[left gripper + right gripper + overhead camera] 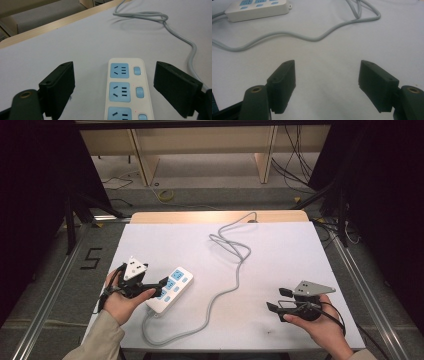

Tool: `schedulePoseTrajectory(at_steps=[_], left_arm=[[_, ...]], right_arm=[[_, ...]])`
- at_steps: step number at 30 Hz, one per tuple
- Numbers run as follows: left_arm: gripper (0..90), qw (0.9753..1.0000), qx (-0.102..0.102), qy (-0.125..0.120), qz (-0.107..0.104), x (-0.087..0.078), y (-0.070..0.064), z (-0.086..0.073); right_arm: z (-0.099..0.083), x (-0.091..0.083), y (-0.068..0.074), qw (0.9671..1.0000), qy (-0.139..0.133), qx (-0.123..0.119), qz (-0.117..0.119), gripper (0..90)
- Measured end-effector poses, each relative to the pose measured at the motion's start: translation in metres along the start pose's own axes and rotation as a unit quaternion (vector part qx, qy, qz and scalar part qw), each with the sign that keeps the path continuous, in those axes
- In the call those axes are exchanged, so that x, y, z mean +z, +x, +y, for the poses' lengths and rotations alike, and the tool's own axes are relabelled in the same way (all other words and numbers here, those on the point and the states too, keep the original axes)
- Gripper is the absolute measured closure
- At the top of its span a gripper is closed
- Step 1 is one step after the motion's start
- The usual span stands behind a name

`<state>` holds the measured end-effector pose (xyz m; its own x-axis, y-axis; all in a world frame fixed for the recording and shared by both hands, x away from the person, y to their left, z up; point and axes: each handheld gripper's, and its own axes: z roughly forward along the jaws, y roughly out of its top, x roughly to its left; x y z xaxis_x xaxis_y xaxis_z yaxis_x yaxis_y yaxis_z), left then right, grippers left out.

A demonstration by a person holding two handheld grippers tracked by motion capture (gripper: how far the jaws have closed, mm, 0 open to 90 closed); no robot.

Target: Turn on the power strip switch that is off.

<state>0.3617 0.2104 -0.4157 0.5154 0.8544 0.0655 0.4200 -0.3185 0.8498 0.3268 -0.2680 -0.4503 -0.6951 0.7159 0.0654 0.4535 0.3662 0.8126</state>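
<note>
Here, both claws spread: left claw (113, 87) astride the half-cropped power strip (126, 87), right claw (327, 85) empty.

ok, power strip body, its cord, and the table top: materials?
Power strip: looks like moulded plastic, glossy off-white shell with rounded edges, light-blue socket faces and switches. Cord: flexible grey jacket, probably PVC or rubber, lying in soft loops. Table top: matte white sheet, maybe foam board or laminate, over a wood-look edge at the far side; can't say which.
</note>
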Motion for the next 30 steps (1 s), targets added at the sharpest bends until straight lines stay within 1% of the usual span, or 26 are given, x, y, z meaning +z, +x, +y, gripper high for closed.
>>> schedulePoseTrajectory(at_steps=[2, 6, 10, 12, 16, 18, 21, 25, 26, 27, 30], left_arm=[[16.8, 1.0000, -0.005, 0.003, 0.005, -0.001, 0.001, -0.004], [16.5, 0.9999, -0.006, 0.010, 0.006, -0.004, 0.003, -0.011], [16.7, 0.9999, -0.005, 0.011, 0.006, -0.008, 0.004, -0.016], [16.7, 0.9999, -0.007, 0.009, 0.005, -0.010, 0.004, -0.018], [16.6, 0.9999, -0.004, 0.008, 0.005, -0.015, 0.004, -0.023], [16.5, 1.0000, -0.005, 0.007, 0.003, -0.017, 0.004, -0.025], [16.3, 0.9999, -0.003, 0.013, -0.001, -0.019, 0.004, -0.032], [16.3, 0.9997, 0.000, 0.024, -0.001, -0.021, 0.004, -0.038], [16.3, 0.9997, -0.002, 0.023, -0.001, -0.022, 0.004, -0.039], [16.3, 0.9997, 0.000, 0.026, -0.001, -0.022, 0.004, -0.039], [16.4, 0.9997, -0.002, 0.024, 0.002, -0.023, 0.005, -0.039]], right_arm=[[0.000, 0.000, 0.000, 1.0000, 0.000, 0.001, 0.000, 30.5], [0.000, 0.001, -0.001, 1.0000, 0.000, 0.003, -0.001, 30.5], [0.000, 0.001, -0.001, 1.0000, 0.002, 0.002, 0.000, 30.5], [-0.001, 0.002, -0.002, 1.0000, 0.002, 0.003, 0.000, 30.5], [-0.001, 0.002, -0.002, 1.0000, 0.004, 0.004, 0.001, 30.6], [-0.001, 0.003, -0.002, 1.0000, 0.005, 0.004, 0.001, 30.6], [-0.001, 0.003, -0.003, 1.0000, 0.004, 0.005, 0.001, 30.6], [-0.001, 0.003, -0.003, 1.0000, 0.004, 0.006, 0.000, 30.6], [-0.001, 0.003, -0.003, 1.0000, 0.004, 0.005, 0.000, 30.6], [0.000, 0.003, -0.002, 1.0000, 0.004, 0.005, 0.000, 30.5], [0.000, 0.004, -0.002, 1.0000, 0.004, 0.003, 0.001, 30.6]])
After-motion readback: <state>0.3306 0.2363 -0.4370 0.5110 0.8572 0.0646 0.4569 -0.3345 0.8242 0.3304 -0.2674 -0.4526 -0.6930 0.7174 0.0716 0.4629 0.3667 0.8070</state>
